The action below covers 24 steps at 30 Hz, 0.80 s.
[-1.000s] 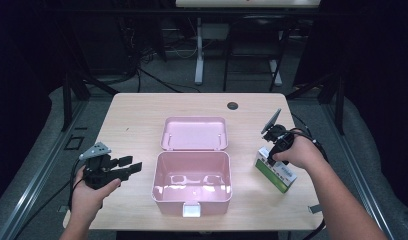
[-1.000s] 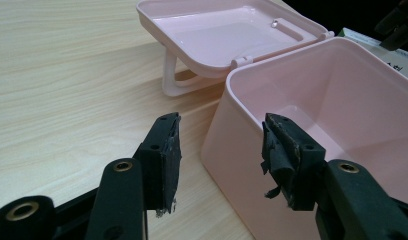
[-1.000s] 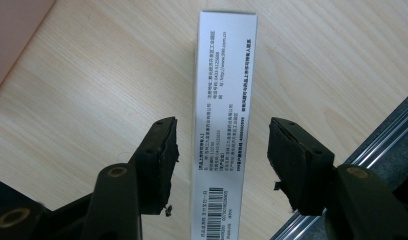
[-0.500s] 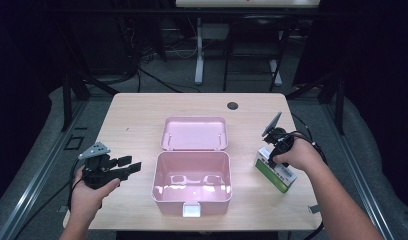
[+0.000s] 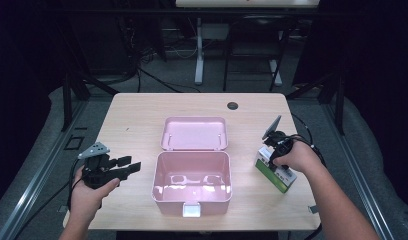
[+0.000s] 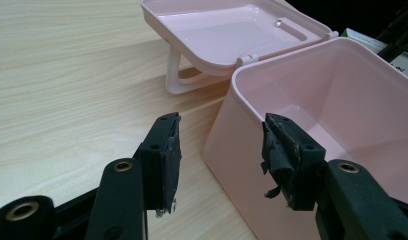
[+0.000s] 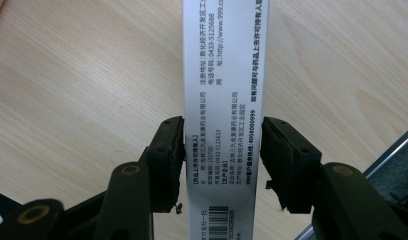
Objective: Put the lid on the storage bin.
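An open pink plastic box stands at the table's middle, its lid folded back flat behind it. My left gripper hovers open just left of the box; in the left gripper view its jaws straddle the box's near left wall without touching it. A green and white carton lies on the table to the right of the box. My right gripper reaches down on its far end. In the right gripper view both jaws press the printed white carton on its two sides.
A round cable hole sits near the table's far edge. A white latch sticks out at the box's front. Bare wood spreads left of the box and behind the lid. Dark frames and cables surround the table.
My right gripper has sunk slightly onto the carton. The left gripper and the pink box have stayed where they were.
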Tool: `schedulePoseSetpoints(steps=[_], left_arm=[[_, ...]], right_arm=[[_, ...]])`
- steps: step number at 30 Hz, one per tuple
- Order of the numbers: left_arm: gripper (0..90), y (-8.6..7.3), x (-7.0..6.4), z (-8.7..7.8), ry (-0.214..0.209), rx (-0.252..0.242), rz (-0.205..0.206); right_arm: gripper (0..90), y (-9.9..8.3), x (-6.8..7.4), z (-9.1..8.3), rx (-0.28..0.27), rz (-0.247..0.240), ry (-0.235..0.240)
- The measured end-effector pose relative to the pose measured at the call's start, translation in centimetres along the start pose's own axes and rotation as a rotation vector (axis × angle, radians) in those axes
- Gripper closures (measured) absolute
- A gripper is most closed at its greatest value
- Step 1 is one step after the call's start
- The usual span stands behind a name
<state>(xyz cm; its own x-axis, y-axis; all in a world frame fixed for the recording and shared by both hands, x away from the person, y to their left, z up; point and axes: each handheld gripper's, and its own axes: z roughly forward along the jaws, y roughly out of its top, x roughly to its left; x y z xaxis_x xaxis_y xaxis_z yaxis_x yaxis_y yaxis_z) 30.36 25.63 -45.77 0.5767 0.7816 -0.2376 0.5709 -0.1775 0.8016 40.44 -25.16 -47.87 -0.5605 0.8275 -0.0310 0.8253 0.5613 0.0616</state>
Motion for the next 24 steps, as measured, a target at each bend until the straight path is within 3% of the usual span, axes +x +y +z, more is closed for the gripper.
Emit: schedulePoseSetpoints(steps=[24], left_arm=[[49.5,-0.09,0.08,0.15,0.002,-0.001,-0.004]], right_arm=[[61.0,0.14,-0.01,0.85,0.033,0.003,0.014]])
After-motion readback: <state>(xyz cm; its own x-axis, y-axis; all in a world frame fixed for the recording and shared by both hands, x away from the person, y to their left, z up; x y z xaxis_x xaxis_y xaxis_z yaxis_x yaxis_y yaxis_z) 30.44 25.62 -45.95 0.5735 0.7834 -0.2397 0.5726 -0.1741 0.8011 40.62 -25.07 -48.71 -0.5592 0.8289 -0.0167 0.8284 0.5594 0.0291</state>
